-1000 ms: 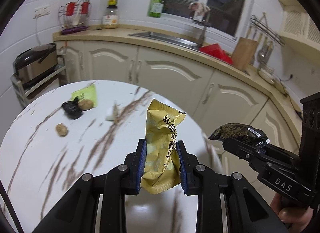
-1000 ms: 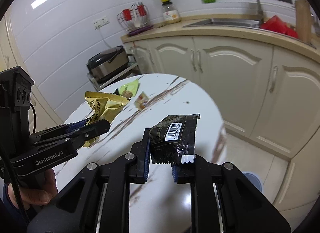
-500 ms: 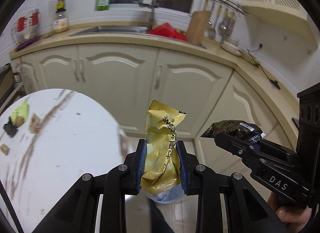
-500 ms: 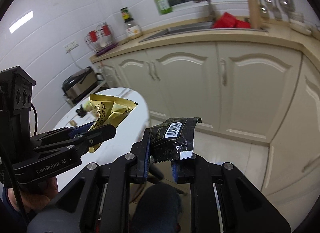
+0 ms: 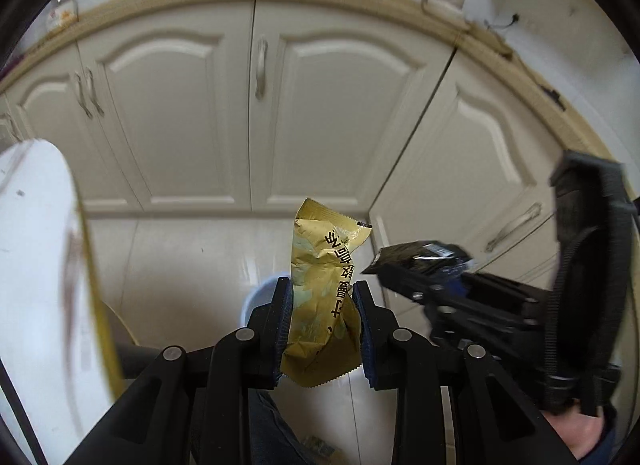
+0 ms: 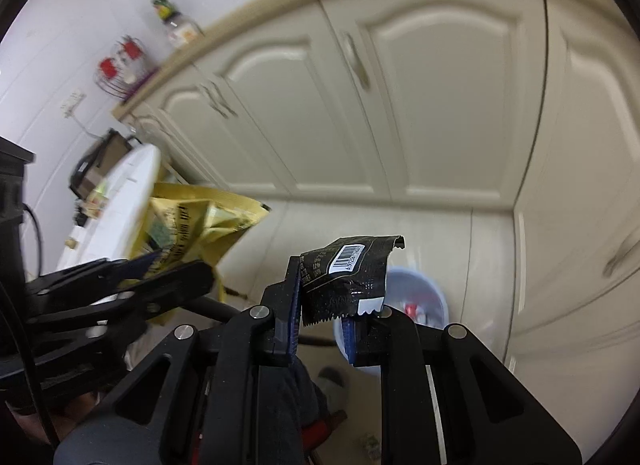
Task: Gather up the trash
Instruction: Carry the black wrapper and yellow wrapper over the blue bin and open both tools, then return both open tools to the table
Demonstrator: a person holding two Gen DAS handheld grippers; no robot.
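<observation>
Left hand-held gripper [image 5: 322,307] clamped on yellow wrapper [image 5: 326,289], right hand-held gripper [image 6: 340,305] on black wrapper [image 6: 346,275]

So the left gripper [image 5: 322,305] is clamped on a crinkled yellow wrapper [image 5: 324,289], which sticks up past the fingertips, black print running down its side. Over at 3 o'clock the right gripper [image 5: 394,279] pokes in sideways, pinching a black wrapper [image 5: 420,259], pretty blurry though. Right behind the yellow wrapper, down on the pale floor tiles [image 5: 180,257], there's a bit of a bluish-white bin [image 5: 258,299] peeking out. White table edge [image 5: 36,245] at 9 o'clock. Cream cabinet doors [image 5: 332,105] fill everything from 10 to 2.
</observation>
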